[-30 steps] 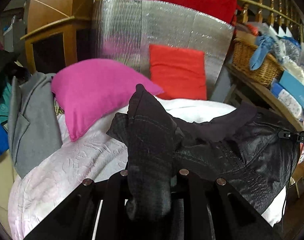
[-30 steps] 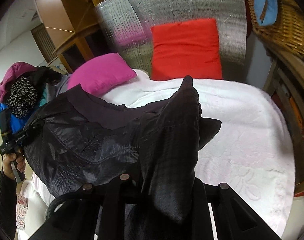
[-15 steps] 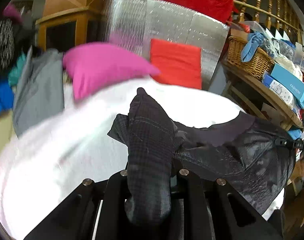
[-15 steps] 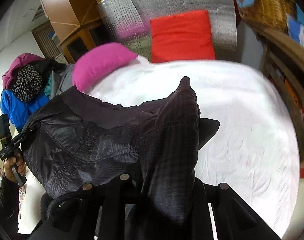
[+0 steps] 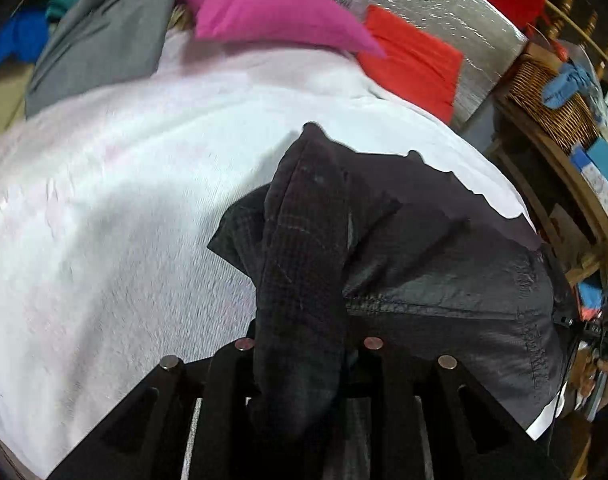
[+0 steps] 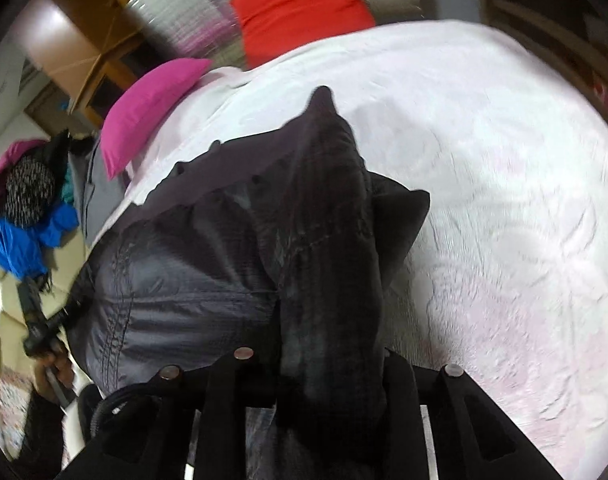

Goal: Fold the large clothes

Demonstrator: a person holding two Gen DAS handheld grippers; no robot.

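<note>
Left gripper [image 5: 304,344] was clamped on the dark jacket [image 5: 444,272]. Right gripper [image 6: 328,360] likewise gripped it, above the white bedspread [image 6: 504,200].

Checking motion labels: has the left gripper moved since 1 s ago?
Yes. The left gripper, shut on the dark jacket, tipped down toward the white bedspread; the pink pillow climbed up-frame.

Dark jacket [image 5: 424,280] carried forward over white bedspread [image 5: 104,220].

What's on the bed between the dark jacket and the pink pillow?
Only white bedspread: the right wrist view shows nothing lying between the dark jacket and the pink pillow.
</note>
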